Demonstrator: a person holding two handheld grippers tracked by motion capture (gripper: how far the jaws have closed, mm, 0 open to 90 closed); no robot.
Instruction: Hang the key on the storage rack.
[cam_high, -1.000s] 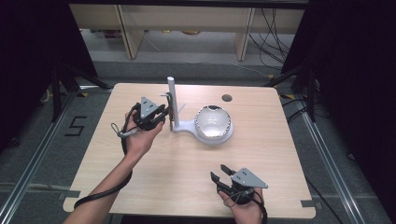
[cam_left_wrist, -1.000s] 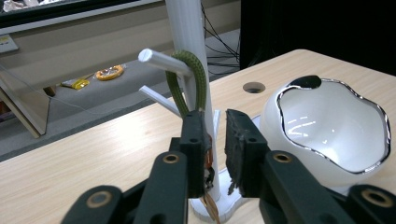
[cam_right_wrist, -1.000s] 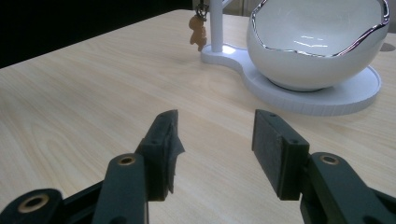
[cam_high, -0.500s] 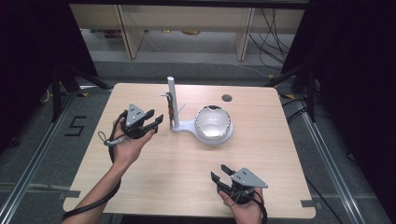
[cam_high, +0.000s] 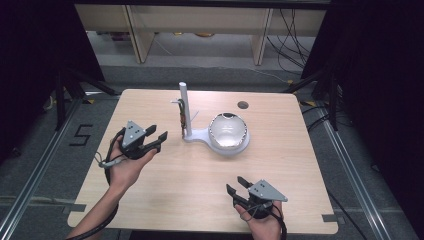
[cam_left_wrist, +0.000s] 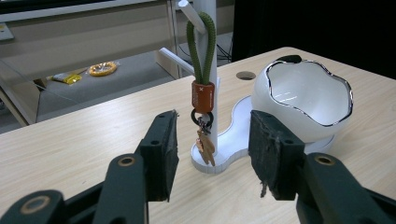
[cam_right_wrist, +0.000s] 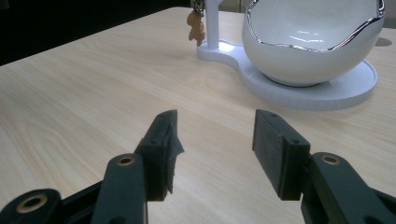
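Keychain (cam_left_wrist: 202, 93) hung by its green cord loop from a peg on the white stand (cam_high: 185, 107), and in the left gripper view we saw it straight ahead of our left claw (cam_left_wrist: 212, 154), framed in the gap between the two black jaws but farther off, not touched by either pad. Its orange collar and small brown charm dangled against the post, just above the stand's flat base. Our left claw (cam_high: 155, 137) had just been opening; its jaws stood apart with nothing between them, and in the high view it sat beside the stand, near it but clear of it. To the right of the keychain, from that claw's side, the white bowl (cam_left_wrist: 306, 100) with a silvery rim rested on the wide end of the same base. Our right claw (cam_high: 239, 187) hovered low over the table (cam_high: 165, 195), well apart from the stand, its jaws also spread and empty, with the bowl (cam_right_wrist: 310, 44) ahead of it.
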